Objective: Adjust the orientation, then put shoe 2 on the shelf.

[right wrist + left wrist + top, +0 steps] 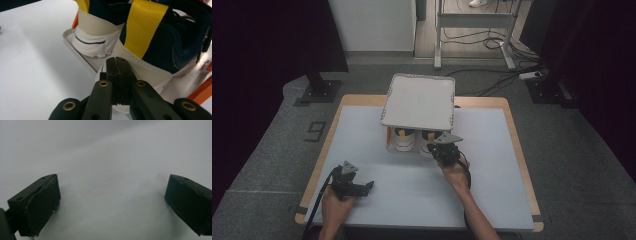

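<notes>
we see a pale grey table top [377, 200] carrying a two-tier rack whose white upper tray [419, 101] shades a low white tray [75, 46] holding two white and navy sneakers with yellow heel straps, heels toward us. the nearer sneaker [150, 47] lies straight ahead of our right gripper [117, 65], touching or nearly so at its heel, its long axis running away under the rack. those jaws are pressed together, holding nothing. our left gripper [112, 195] rests well apart, jaws spread wide over bare table.
</notes>
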Available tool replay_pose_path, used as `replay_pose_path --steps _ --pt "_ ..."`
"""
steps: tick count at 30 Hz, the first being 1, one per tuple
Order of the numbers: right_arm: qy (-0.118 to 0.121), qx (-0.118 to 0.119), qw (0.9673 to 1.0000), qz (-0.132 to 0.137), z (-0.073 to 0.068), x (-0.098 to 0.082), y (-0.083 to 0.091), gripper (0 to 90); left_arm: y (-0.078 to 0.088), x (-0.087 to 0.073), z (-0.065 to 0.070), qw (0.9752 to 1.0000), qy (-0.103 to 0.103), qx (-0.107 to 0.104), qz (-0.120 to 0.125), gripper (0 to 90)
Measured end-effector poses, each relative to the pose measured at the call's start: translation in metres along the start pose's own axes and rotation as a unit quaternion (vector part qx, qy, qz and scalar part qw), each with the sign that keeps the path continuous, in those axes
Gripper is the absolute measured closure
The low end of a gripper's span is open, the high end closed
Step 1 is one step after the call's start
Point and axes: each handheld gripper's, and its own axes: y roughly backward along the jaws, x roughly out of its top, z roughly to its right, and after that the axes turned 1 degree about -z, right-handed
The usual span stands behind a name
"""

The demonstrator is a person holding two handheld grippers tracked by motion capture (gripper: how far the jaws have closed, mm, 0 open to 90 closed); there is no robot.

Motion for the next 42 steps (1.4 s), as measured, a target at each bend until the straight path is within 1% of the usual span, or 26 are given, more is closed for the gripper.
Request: replay_pose_path --steps 2,8,14,20,23,25,31,34,38,39,42 --pt "-0.004 -0.004 1.0000 0.004 0.002 0.000 -0.001 88.6 0.000 0.000 0.000 1.0000 -0.001 0.000 0.000 0.0" --pt "-0.002 -0.020 0.9998 0.009 0.004 -0.001 -0.005 88.6 0.000 0.000 0.000 1.0000 0.000 0.000 0.001 0.0" --pt "-0.002 -0.024 0.9996 0.013 0.005 -0.001 -0.007 88.1 0.000 0.000 0.000 1.0000 0.000 0.000 0.001 0.0" --pt "-0.006 -0.013 0.9999 0.008 0.003 -0.001 -0.004 79.3 0.000 0.000 0.000 1.0000 0.000 0.000 0.001 0.0" --pt "-0.017 0.008 0.9998 0.003 0.003 -0.001 0.000 71.3 0.000 0.000 0.000 1.0000 0.000 0.000 0.001 0.0" --pt "-0.016 0.014 0.9998 -0.001 0.002 -0.001 0.002 66.2 0.000 0.000 0.000 1.0000 0.000 0.000 0.001 0.0" --pt "-0.018 0.046 0.9987 -0.014 -0.002 -0.001 0.012 48.6 0.000 0.000 0.000 1.0000 0.000 0.000 0.000 0.0" --pt "-0.017 0.054 0.9982 -0.021 -0.005 -0.002 0.017 39.0 0.000 0.000 0.000 1.0000 0.000 0.000 0.000 0.0" --pt "-0.021 0.064 0.9974 -0.024 -0.006 -0.004 0.023 29.5 0.000 0.000 0.000 1.0000 0.000 0.000 0.000 0.0" --pt "-0.019 0.066 0.9972 -0.028 -0.007 -0.004 0.025 27.2 0.000 0.000 0.000 1.0000 0.000 0.000 0.000 0.0" --pt "-0.005 0.063 0.9973 -0.037 -0.008 -0.007 0.031 20.1 0.000 0.000 0.000 1.0000 -0.001 0.000 0.000 0.0"
